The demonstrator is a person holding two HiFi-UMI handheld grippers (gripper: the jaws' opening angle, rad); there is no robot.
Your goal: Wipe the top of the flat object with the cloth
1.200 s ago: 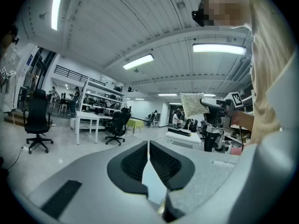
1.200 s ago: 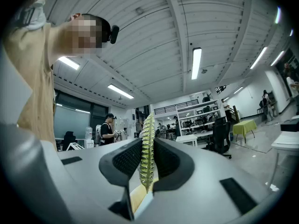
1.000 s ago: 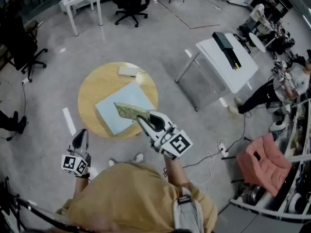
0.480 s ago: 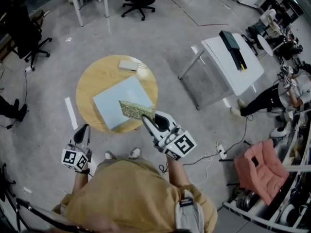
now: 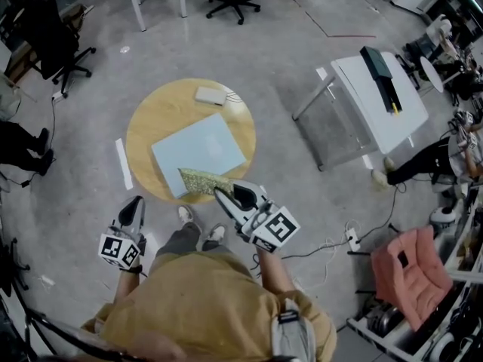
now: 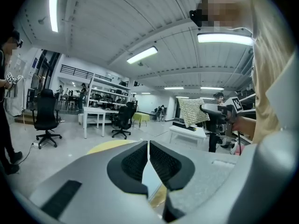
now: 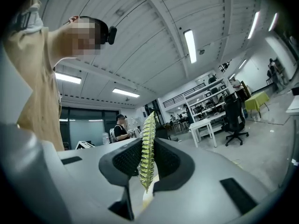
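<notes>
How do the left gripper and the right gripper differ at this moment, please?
The right gripper is shut on the cloth; the left gripper has its jaws together with nothing between them. The right gripper reaches forward to the near edge of the round table; the left gripper is held low at the person's side, short of the table. Both carry a marker cube and have black jaw pads.

From the head view I see my right gripper [image 5: 223, 195] holding the speckled yellow-green cloth [image 5: 199, 180] at its jaws, over the near edge of the pale blue flat object [image 5: 200, 151]; I can't tell whether they touch. The flat object lies on the round wooden surface [image 5: 151, 119], a small white box [image 5: 210, 95] beyond it. My left gripper [image 5: 135, 203] hangs off the surface, above the floor.
</notes>
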